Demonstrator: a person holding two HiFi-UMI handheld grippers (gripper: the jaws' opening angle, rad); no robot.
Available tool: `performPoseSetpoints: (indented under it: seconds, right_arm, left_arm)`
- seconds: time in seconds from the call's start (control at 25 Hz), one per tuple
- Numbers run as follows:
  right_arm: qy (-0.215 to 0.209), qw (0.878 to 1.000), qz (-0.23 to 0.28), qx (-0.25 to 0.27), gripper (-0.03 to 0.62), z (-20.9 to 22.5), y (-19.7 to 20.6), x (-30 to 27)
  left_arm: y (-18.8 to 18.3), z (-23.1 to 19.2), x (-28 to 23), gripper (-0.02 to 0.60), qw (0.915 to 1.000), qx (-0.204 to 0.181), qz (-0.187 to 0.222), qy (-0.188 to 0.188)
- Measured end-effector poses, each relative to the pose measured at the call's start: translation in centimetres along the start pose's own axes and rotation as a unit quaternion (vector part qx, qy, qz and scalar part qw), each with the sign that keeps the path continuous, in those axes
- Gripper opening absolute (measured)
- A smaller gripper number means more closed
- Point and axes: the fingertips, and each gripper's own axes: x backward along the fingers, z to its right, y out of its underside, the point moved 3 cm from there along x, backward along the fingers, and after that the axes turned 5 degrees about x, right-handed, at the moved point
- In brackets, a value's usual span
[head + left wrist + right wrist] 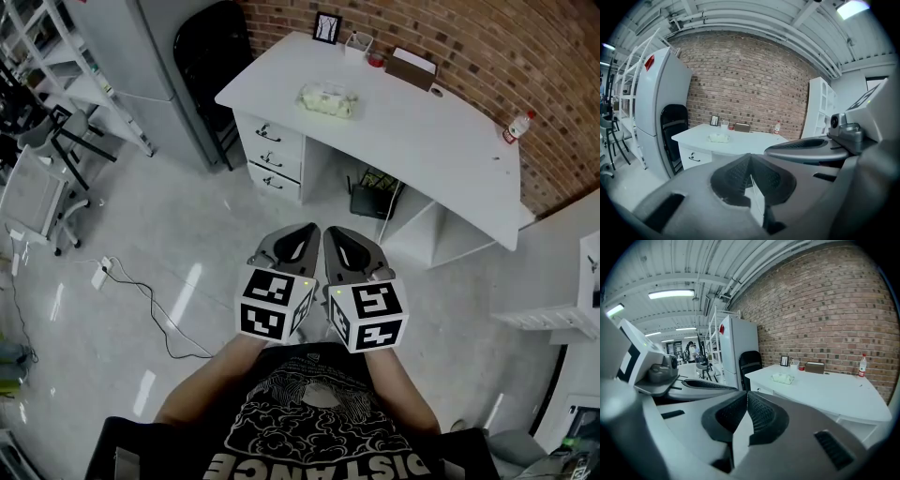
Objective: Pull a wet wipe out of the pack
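The wet wipe pack (328,99), pale and soft, lies on the far left part of the white desk (441,141). In the left gripper view the pack (718,138) is small and distant, as it is in the right gripper view (782,378). My left gripper (309,231) and right gripper (329,232) hang side by side over the floor, close to my body and well short of the desk. Both are shut with nothing between them. The left gripper's (750,157) dark pads meet at the tips, and so do the right gripper's (746,395).
On the desk's back edge stand a picture frame (327,27), a cup (356,43), a brown box (411,69) and a bottle (517,126). Drawers (273,155) fill the desk's left side. A black chair (214,47) and grey cabinet (150,47) stand left. A cable (155,305) lies on the floor.
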Motion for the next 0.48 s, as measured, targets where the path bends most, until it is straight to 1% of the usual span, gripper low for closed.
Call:
performPoseSetpoints:
  seconds: [0.24,0.48]
  right_arm:
    - [0.000,1.000,-0.004,-0.002,0.018,0.1,-0.2,-1.8]
    - [-0.005,1.000,-0.004,-0.007,0.018,1.6,-0.5,-3.9]
  left_arm:
    - [-0.4,-1.5,-1.0,0.011,1.0000,0.003,-0.002,0.000]
    - [-0.9,-2.6,-3.2,0.011,1.0000,0.000,-0.007,-0.005]
